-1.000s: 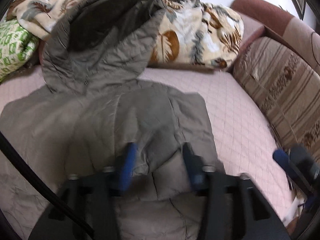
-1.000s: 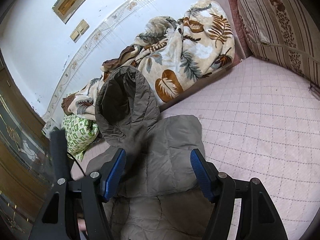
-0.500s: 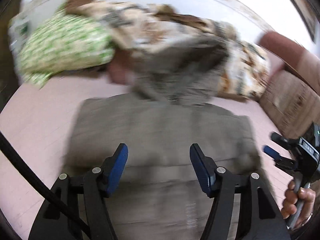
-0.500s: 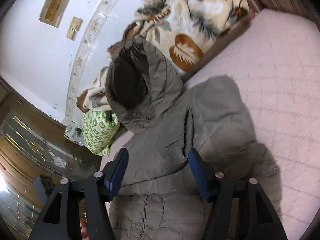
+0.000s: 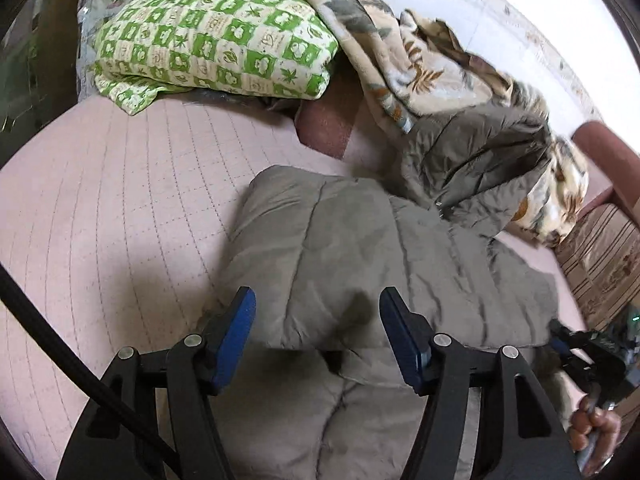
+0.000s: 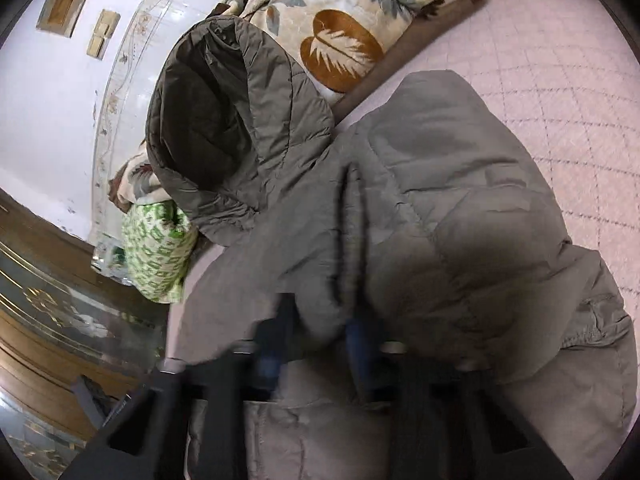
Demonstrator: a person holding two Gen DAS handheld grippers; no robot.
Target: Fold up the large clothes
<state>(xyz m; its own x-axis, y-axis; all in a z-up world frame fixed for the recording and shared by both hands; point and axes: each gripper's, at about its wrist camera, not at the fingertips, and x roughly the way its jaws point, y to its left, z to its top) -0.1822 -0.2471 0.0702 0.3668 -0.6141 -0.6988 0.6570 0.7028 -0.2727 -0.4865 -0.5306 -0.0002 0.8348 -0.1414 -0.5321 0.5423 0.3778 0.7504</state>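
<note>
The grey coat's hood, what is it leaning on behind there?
The hood rests against a leaf-print blanket, with a green checked pillow beside it. Whatever is deeper under the blanket is covered, so it cannot be seen.

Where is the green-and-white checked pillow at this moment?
The green-and-white checked pillow lies at the far left end of the pink quilted mattress in the left wrist view, beside the leaf-print blanket, left of the jacket's hood.
</note>
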